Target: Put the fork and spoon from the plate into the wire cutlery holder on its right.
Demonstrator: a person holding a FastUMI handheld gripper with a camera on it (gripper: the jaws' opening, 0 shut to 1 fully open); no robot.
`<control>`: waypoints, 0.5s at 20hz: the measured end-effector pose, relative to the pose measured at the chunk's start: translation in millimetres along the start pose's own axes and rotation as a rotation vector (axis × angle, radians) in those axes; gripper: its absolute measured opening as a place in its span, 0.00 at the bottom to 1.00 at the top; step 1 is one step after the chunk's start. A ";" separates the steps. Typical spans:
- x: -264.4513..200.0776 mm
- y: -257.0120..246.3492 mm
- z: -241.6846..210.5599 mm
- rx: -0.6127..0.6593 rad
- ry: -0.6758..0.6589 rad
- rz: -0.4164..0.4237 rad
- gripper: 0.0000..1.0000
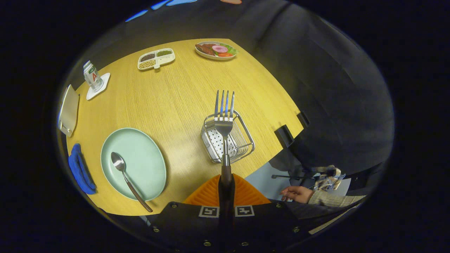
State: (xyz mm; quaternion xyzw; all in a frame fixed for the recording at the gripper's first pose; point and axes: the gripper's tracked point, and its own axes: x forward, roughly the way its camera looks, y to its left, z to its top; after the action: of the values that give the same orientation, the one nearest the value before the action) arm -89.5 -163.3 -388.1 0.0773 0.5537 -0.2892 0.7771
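While closed on the fork's dark handle, the hand-held gripper (226,188) hangs above the counter's near edge.
Gripper: both fingers (211,195) press the handle from either side, with no gap showing.
Fork (224,121): stands out straight ahead of the fingers, tines pointing away; its head lies over the holder as seen from here, height above it unclear.
Holder (227,138): wire basket with a perforated floor, on the counter (175,98) to the right of the plate, just ahead of the fingers.
Plate (140,154): pale green, left of the holder.
Spoon (128,179): lies on the plate, bowl away, dark handle reaching over the near rim.
Left edge: blue cloth (80,170) beside the plate.
Far side: can (92,75) on a coaster, divided dish (156,58), plate of food (215,50).
Right, off the counter: a person's hand (298,194).
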 end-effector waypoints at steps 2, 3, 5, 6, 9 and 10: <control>5.5 -4.6 -9.6 0.007 0.035 0.003 0.02; 8.6 -6.5 -11.7 0.010 0.050 0.005 0.02; 13.7 -9.5 -16.8 0.016 0.086 0.004 0.02; 16.6 -10.1 -19.3 0.018 0.100 0.009 0.02; 17.0 -12.7 -18.0 0.021 0.101 0.018 0.03; 17.5 -12.7 -16.2 0.019 0.097 0.017 0.03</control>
State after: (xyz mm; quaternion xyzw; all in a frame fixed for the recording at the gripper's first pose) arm -105.7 -172.9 -407.5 0.1034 0.5872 -0.2837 0.7510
